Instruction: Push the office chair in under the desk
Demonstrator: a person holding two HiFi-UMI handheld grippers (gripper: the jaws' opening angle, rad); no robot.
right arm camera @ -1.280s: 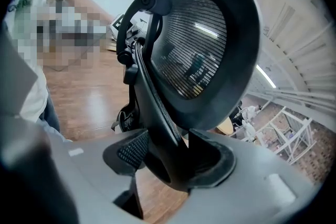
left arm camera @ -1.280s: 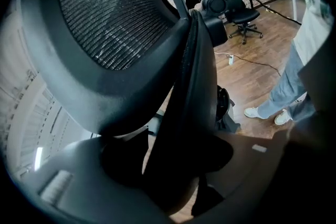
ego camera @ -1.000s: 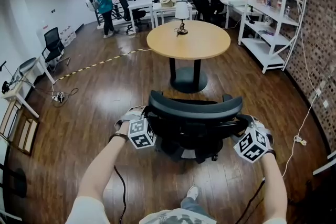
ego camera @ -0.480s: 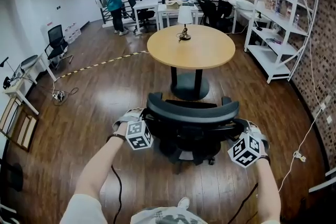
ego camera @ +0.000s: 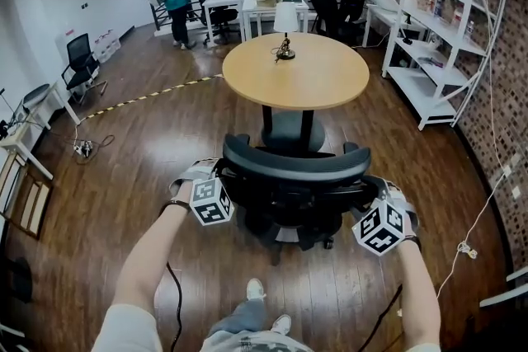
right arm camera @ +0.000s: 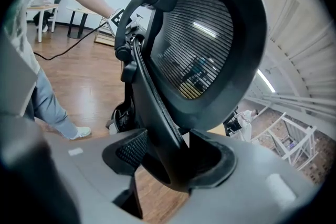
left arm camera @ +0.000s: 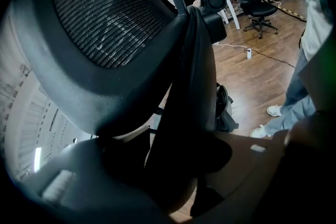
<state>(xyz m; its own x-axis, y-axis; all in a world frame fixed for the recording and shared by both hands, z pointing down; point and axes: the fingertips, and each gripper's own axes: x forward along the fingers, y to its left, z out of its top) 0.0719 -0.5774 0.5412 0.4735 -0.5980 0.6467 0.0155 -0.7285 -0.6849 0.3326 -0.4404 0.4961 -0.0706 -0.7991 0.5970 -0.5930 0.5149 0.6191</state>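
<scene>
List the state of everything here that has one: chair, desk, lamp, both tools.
office chair: upright on its wheels, back toward the person, not yet under the desk.
desk: standing, with the lamp on top.
lamp: upright near the desk's far edge.
left tool: closed on the left edge of the office chair's back.
right tool: closed on the right edge of the office chair's back.

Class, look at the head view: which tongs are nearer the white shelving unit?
Right. The right tongs grip the office chair backrest's edge on the white shelving unit's side; the left tongs grip its opposite edge, farther from the shelves.
</scene>
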